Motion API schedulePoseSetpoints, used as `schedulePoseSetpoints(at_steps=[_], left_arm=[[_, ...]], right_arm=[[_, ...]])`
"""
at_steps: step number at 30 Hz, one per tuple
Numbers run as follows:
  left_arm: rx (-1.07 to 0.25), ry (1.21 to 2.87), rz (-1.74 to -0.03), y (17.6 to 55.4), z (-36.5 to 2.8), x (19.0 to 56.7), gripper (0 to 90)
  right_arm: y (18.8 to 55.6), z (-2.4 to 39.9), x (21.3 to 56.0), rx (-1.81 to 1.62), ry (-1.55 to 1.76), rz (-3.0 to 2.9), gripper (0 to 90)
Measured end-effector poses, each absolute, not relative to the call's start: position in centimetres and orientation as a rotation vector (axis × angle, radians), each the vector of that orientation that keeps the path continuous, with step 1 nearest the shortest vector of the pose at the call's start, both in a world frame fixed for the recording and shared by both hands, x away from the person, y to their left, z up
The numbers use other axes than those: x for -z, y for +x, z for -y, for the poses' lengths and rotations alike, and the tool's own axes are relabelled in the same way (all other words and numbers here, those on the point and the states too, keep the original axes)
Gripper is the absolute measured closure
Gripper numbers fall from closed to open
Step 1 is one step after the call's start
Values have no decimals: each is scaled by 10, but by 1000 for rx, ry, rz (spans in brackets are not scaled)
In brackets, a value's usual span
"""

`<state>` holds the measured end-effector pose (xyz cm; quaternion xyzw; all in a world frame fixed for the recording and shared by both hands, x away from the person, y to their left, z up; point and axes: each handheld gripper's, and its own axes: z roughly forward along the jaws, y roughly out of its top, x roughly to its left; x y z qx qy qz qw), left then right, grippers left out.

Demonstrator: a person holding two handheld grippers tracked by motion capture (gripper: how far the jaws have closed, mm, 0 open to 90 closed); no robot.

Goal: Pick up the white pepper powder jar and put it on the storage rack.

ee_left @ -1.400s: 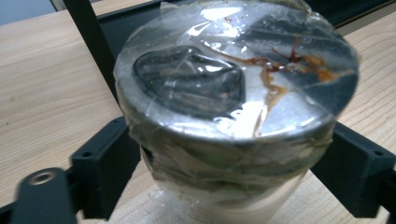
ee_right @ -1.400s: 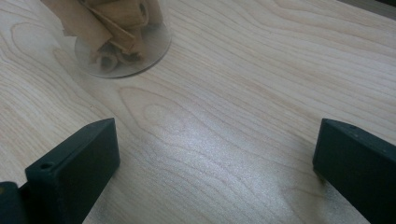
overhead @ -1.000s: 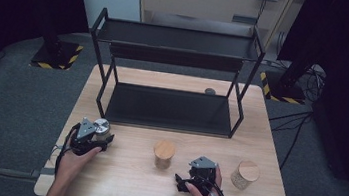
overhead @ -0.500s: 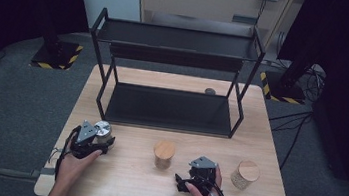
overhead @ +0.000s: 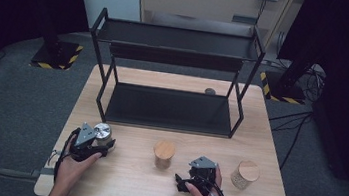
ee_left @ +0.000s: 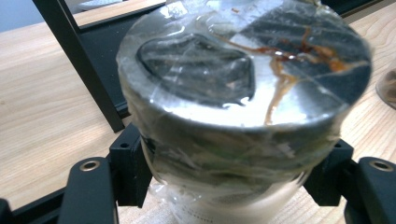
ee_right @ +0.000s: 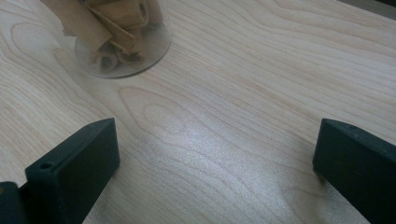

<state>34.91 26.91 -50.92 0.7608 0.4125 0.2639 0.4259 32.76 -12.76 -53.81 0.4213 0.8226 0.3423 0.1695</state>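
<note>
One silver-lidded jar (ee_left: pixel 243 116) pinched by left gripper (overhead: pixel 90 140); right gripper (overhead: pixel 198 174) spread; two wooden-lidded jars (overhead: pixel 163 154)

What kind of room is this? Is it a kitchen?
Probably not a kitchen: more likely a lab or studio for recording. A bare wooden table stands on grey carpet amid dark curtains, with a black rack, hazard-striped stand bases and a jar held in the left gripper.

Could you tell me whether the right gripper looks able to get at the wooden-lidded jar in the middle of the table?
Probably yes: the right gripper has open jaws and bare table between it and the jar.
</note>
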Motion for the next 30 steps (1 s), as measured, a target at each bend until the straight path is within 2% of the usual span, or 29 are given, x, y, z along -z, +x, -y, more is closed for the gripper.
schedulePoseSetpoints(at_steps=[30], left_arm=[[-656,1924,-967,354,-248,496,296]], right_arm=[[328,128,538,-973,1197,-2338,4]])
